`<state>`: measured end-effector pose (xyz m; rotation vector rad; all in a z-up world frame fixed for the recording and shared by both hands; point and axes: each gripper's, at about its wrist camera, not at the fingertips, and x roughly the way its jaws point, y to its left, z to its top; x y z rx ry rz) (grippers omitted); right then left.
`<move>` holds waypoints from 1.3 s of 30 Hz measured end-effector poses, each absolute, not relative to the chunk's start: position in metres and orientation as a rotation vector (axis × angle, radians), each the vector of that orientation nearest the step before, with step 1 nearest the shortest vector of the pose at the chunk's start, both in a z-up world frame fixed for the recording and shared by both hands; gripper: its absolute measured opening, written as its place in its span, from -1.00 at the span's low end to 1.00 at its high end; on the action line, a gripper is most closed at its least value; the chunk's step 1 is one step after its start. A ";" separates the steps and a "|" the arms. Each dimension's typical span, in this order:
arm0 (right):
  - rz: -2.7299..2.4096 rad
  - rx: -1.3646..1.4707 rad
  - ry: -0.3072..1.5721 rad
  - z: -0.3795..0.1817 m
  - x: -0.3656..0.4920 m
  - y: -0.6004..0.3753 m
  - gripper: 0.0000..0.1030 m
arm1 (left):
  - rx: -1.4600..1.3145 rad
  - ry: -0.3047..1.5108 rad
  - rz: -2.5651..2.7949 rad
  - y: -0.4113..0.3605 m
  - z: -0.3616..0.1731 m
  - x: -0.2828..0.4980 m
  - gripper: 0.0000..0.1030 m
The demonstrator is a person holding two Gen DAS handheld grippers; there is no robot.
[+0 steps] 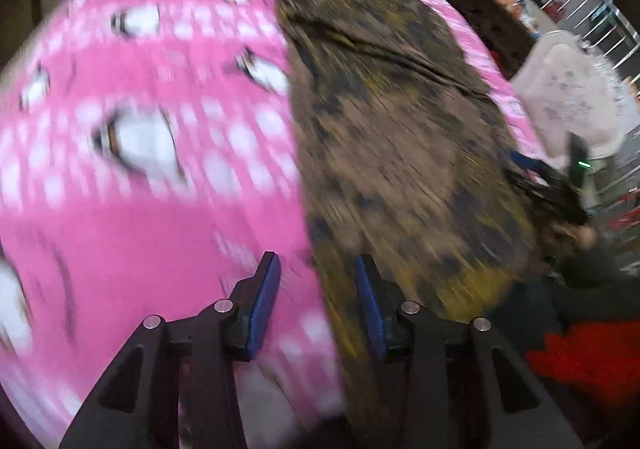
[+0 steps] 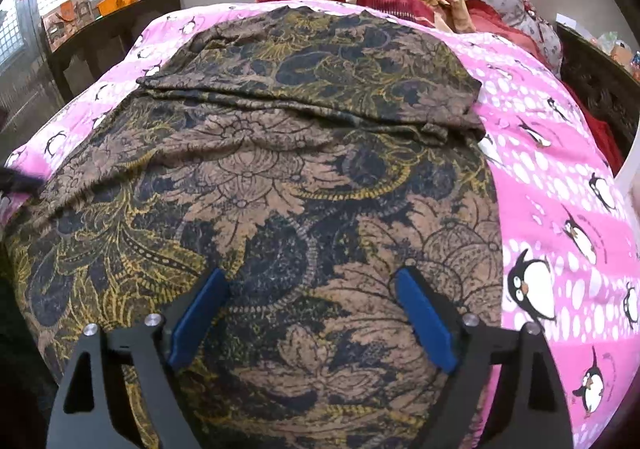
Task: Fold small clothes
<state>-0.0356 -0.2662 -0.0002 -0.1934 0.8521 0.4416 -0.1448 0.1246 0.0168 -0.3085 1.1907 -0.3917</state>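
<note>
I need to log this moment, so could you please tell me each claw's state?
Left claw: open, holding nothing.
Right claw: open wide above the patterned garment, holding nothing.

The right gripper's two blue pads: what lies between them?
In the right wrist view, only the brown patterned garment shows between the pads of the right gripper. The jaws stand wide open and grip nothing.

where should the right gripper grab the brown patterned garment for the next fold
Probably the brown patterned garment at its right edge, coming in from the pink penguin sheet side. That edge lies flat and exposed; the ridge across the far part suggests one fold is made.
</note>
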 end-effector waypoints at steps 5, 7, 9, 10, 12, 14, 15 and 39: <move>0.465 -0.148 0.849 0.009 -0.043 -0.276 0.74 | -0.354 1.229 -0.509 0.113 0.014 -0.163 -0.68; 0.473 -0.098 0.820 0.015 -0.055 -0.287 0.74 | -0.338 1.236 -0.522 0.109 0.010 -0.155 -0.68; 0.462 -0.047 0.777 0.024 -0.072 -0.303 0.74 | -0.318 1.229 -0.569 0.097 0.005 -0.148 -0.68; 0.458 -0.022 0.757 0.028 -0.079 -0.312 0.74 | -0.317 1.226 -0.584 0.094 0.004 -0.146 -0.68; 0.446 0.016 0.729 0.032 -0.097 -0.332 0.74 | -0.332 1.214 -0.607 0.092 0.004 -0.144 -0.68; 0.447 0.034 0.732 0.032 -0.116 -0.351 0.73 | -0.328 1.200 -0.632 0.089 0.007 -0.150 -0.68; 0.443 0.043 0.736 0.030 -0.126 -0.361 0.71 | -0.328 1.192 -0.654 0.086 0.009 -0.154 -0.67; 0.675 0.323 0.894 -0.051 -0.166 -0.396 -0.48 | -0.379 1.123 -0.660 0.095 0.008 -0.173 -1.00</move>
